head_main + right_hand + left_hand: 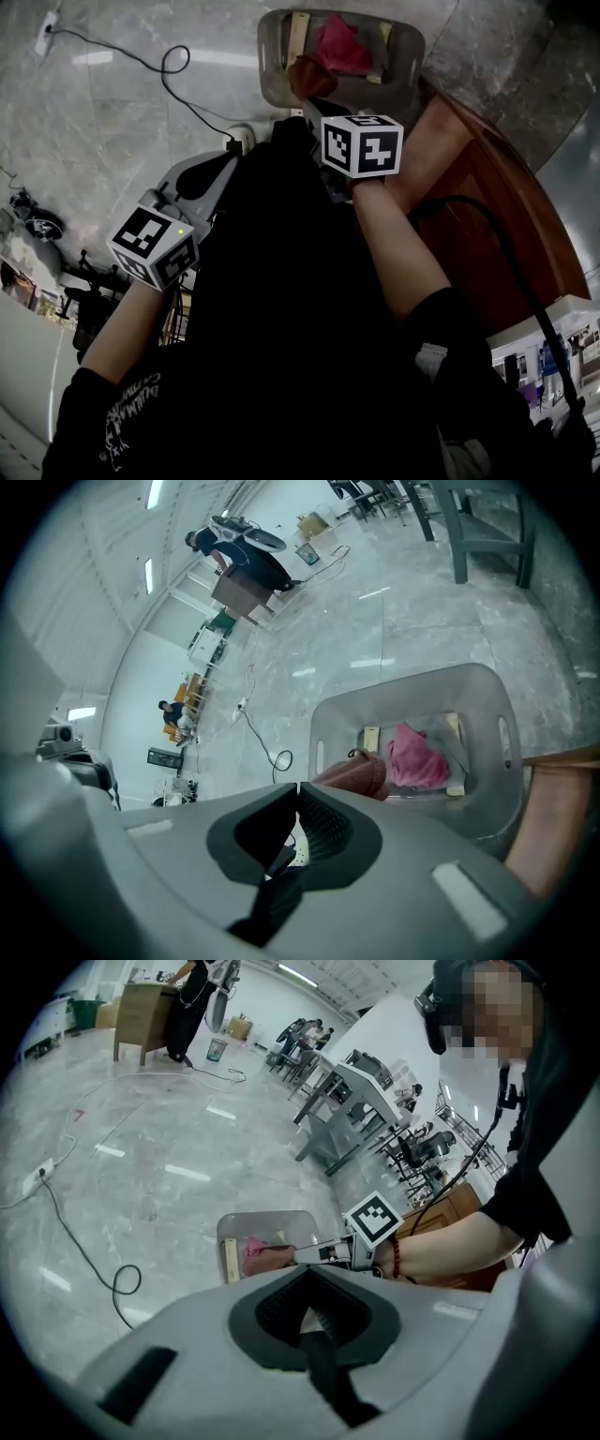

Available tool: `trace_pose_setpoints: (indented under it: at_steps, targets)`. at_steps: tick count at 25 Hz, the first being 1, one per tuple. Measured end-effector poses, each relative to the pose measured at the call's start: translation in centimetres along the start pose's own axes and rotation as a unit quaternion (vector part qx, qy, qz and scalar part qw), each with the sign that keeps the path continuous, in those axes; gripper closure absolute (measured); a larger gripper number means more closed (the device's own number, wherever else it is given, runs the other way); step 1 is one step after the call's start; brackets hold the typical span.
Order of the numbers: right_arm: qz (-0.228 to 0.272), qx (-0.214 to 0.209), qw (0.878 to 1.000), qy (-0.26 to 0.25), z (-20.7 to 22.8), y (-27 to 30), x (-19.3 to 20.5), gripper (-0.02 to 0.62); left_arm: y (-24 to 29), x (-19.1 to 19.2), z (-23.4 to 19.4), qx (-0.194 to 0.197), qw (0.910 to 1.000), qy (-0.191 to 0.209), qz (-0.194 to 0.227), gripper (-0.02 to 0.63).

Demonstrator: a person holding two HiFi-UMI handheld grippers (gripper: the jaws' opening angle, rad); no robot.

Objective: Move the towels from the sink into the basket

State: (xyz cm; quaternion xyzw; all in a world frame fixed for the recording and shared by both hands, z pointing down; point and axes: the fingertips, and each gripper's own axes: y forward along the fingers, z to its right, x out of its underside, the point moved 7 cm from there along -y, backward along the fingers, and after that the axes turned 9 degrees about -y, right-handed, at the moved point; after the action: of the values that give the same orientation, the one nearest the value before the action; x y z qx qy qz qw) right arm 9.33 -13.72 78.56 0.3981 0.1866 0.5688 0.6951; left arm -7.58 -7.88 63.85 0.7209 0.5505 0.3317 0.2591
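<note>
Because the marble floor [122,131], next to a wooden cabinet [478,216], carried the grey basket [272,56], the drop had to land well inside its rim and not at the near wall. No view showed the sink. A pink towel [339,47] already lay in the bottom of the basket, with free room beside it. The reddish-brown towel [361,772] hung bunched from the right gripper [298,789], whose jaws were clenched on a fold of it, just over the basket's near side. A good finish, judged from this, was to carry the bundle further over the opening, lower it, and only then part the jaws, so that no tail draped over the rim. The left gripper [305,1277] had its jaws pressed together on nothing and hung well off to the side, clear of the drop.
</note>
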Motion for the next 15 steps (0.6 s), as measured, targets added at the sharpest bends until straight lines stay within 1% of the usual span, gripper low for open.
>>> trace_pose_setpoints:
  at_steps: [7, 15]
  targets:
    - [-0.015, 0.005, 1.000, -0.016, 0.1, 0.7, 0.1, 0.586, 0.3, 1.1, -0.7, 0.001, 0.9996, -0.021, 0.018, 0.603]
    - [-0.023, 0.017, 0.999, -0.030, -1.3, 0.2, 1.3, 0.586, -0.8, 2.8, -1.1, -0.003, 0.9987, -0.029, 0.041, 0.603]
